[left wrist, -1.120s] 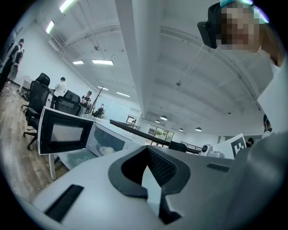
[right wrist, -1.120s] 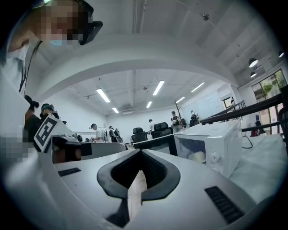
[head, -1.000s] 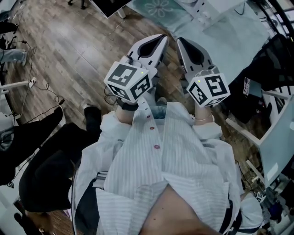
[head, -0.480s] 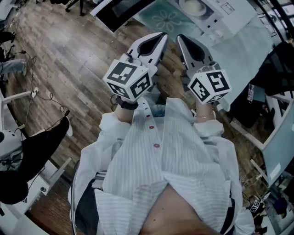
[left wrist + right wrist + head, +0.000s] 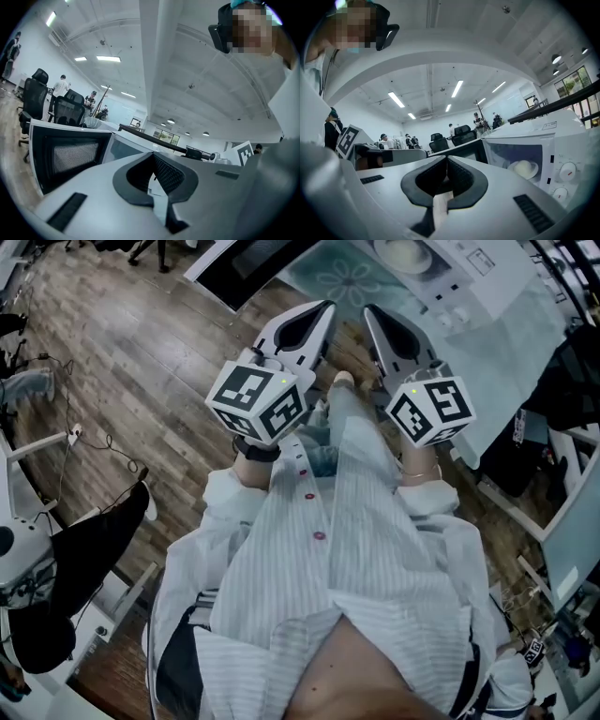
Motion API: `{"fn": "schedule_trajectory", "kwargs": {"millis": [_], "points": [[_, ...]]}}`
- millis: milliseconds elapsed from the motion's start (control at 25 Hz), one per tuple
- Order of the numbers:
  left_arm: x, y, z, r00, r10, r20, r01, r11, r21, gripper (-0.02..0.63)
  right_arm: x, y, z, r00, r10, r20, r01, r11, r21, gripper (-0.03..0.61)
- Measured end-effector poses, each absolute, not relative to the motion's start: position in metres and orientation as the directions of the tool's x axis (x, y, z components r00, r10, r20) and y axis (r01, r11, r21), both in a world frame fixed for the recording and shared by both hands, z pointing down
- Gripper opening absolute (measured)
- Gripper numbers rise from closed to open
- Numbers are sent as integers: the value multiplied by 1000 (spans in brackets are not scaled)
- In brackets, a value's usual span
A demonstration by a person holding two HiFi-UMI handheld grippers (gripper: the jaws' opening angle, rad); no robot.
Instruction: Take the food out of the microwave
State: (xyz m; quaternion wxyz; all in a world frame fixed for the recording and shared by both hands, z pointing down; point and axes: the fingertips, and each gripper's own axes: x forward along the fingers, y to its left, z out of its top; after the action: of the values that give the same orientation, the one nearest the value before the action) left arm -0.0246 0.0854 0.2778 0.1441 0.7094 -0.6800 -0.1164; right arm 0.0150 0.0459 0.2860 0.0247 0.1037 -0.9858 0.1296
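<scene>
Right gripper view has the food (image 5: 525, 168) off to the right: a pale round lump in a white dish, inside the open microwave (image 5: 569, 140), with round knobs (image 5: 567, 172) on the panel just beside it. From the head view the food (image 5: 405, 253) sits at the very top edge, in the microwave (image 5: 487, 273), ahead of my right gripper (image 5: 379, 322) and well apart from it. The door (image 5: 248, 263) with its dark window hangs open to the left, ahead of my left gripper (image 5: 317, 321). In the left gripper view that door (image 5: 70, 157) fills the left side.

Both grippers are closed tight and empty: the right gripper (image 5: 446, 164) and the left gripper (image 5: 151, 159) each show their ribbed pads pressed together with nothing between them. I hold them side by side, pointing level, marker cubes (image 5: 260, 401) up, in front of my striped shirt (image 5: 375, 549) and above the wooden floor (image 5: 141, 352).
</scene>
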Motion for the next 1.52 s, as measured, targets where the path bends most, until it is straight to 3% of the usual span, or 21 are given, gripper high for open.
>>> {"fn": "schedule_trajectory", "kwargs": {"millis": [960,1520], "points": [[-76,-106,260,124,-992,23,-922,-107,373,8,-39,-131,271,-964,-253,84,-266,920,-289,34],[-106,-167,259,328,-944,34,-878,-292,379,8,-64,-176,277,-896,-430,111,-442,842,-311,34]]}}
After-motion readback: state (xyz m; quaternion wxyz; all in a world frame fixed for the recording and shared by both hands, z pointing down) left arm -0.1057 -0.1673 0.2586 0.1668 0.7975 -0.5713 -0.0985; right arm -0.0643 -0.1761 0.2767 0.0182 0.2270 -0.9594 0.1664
